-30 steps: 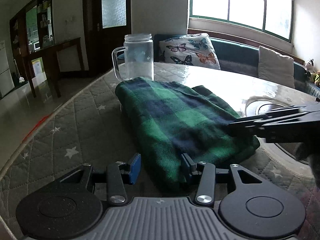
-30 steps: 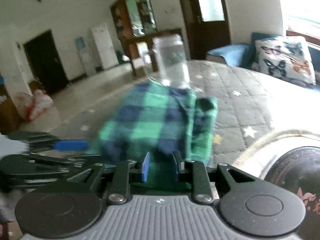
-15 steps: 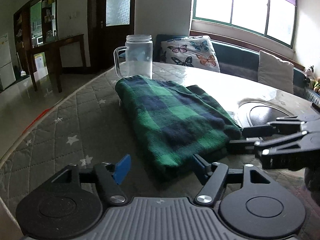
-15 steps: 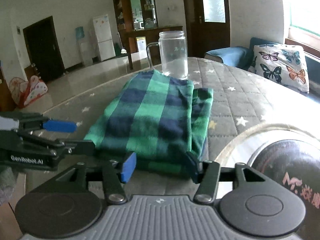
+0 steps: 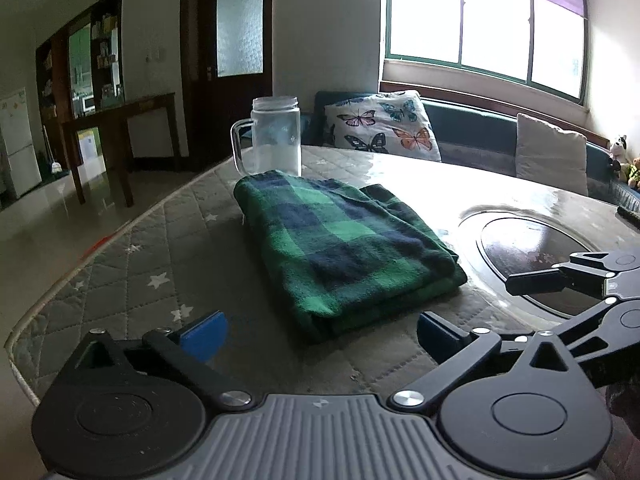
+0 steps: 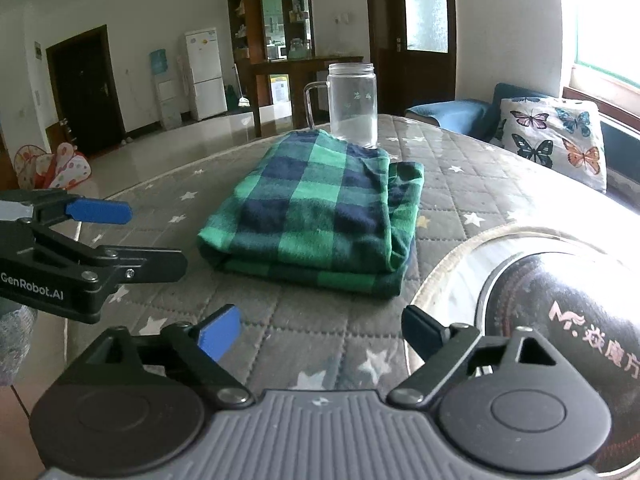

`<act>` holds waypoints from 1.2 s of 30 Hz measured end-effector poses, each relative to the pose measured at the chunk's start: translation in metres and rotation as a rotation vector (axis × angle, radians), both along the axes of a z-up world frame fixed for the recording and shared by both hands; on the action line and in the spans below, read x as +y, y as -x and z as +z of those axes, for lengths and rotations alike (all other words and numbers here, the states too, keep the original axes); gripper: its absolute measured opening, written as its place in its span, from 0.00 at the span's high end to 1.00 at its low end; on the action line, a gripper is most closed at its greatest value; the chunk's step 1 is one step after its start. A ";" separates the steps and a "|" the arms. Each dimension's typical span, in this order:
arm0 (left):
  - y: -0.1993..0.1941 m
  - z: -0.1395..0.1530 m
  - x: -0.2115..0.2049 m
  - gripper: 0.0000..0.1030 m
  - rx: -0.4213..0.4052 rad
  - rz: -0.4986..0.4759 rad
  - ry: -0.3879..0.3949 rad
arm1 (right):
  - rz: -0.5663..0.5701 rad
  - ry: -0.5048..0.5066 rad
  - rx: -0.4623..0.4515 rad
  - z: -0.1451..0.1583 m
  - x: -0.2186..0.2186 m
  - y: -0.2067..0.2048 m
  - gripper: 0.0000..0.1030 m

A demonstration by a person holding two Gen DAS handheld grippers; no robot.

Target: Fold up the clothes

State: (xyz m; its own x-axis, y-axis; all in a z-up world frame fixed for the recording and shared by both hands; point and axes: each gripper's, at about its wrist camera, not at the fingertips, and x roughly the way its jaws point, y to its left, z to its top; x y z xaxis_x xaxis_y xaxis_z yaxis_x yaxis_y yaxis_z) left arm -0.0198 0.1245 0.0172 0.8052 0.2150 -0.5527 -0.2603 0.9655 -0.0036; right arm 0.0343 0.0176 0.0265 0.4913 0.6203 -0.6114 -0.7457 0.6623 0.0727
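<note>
Both grippers, left (image 5: 318,334) and right (image 6: 320,330), have just been spreading their jaws and stand wide with nothing between, so back straight off the folded plaid cloth (image 6: 316,208) at twelve o'clock, sparing the glass jar (image 6: 353,105) behind it and keeping within the table edge (image 5: 100,252) at nine o'clock.

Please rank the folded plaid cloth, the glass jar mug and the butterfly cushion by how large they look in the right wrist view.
1. folded plaid cloth, clearly the largest.
2. butterfly cushion.
3. glass jar mug.
The cushion stands further back and is partly washed out, so its lead over the mug is unsure.
</note>
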 end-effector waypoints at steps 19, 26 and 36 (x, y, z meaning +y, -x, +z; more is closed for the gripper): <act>0.038 0.003 -0.025 0.00 -0.030 0.019 -0.003 | -0.065 -0.019 -0.054 0.006 -0.022 0.046 0.00; 0.051 0.003 -0.026 0.00 -0.039 0.041 0.012 | -0.069 -0.023 -0.066 0.008 -0.023 0.059 0.00; 0.066 0.005 -0.029 0.00 -0.052 0.058 0.013 | -0.060 -0.031 -0.079 0.011 -0.022 0.074 0.00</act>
